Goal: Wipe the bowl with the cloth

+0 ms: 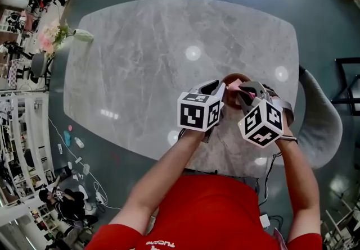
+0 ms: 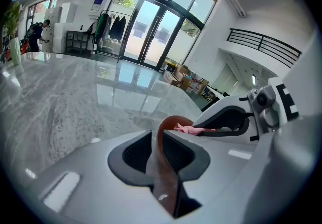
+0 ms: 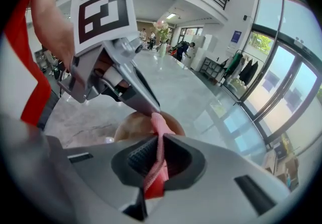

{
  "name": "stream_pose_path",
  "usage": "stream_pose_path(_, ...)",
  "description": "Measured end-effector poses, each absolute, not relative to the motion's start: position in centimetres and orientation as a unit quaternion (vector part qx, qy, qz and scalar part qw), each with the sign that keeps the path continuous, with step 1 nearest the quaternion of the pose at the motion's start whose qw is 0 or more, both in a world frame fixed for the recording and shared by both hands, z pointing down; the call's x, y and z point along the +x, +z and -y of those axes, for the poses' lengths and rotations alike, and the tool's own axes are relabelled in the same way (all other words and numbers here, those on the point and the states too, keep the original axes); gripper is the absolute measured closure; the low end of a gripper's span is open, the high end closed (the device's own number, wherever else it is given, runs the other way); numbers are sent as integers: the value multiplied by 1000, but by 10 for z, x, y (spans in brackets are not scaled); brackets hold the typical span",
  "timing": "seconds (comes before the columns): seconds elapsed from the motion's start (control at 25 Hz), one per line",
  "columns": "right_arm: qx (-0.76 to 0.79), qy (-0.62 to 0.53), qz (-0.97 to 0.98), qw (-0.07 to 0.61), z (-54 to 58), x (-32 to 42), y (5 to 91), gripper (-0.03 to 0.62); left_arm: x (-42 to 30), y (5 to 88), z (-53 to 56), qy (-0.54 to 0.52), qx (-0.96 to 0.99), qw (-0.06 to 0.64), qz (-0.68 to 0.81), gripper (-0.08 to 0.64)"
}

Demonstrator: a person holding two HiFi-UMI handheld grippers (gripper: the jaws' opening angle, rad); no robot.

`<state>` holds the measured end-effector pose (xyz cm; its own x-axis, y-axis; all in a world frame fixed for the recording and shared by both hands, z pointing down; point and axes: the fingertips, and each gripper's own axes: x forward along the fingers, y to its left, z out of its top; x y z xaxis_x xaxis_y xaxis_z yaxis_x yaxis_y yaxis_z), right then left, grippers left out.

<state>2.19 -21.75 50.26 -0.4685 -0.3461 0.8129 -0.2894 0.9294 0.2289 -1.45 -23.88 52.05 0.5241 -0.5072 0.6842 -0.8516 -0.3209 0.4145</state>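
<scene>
A brown bowl [image 1: 232, 80] is held just above the marble table [image 1: 152, 58], near its front edge. My left gripper [image 1: 220, 94] is shut on the bowl's rim; in the left gripper view the brown wall [image 2: 164, 160] runs up between the pads. My right gripper [image 1: 243, 95] is shut on a pink cloth [image 3: 160, 165], which hangs over the bowl [image 3: 132, 127] and touches its inside. The cloth [image 2: 187, 129] shows at the bowl's far rim in the left gripper view, under the right gripper [image 2: 225, 121]. The left gripper's tip [image 3: 149, 110] meets the cloth's upper end.
A vase of pink flowers [image 1: 55, 34] stands at the table's far left corner. A grey chair [image 1: 325, 125] sits to the right of the table. Bottles and cables [image 1: 76, 148] lie on the floor at left. Glass doors [image 2: 151, 31] are beyond the table.
</scene>
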Motion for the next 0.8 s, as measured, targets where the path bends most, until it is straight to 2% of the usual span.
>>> stream_pose_path(0.32,231,-24,873,429,223,21,485,572,-20,496,238,172,812,341,441,443)
stream_pose_path(0.8,357,-34,896,261,213,26,413,571,-32,422,217,118,856,133,486,437)
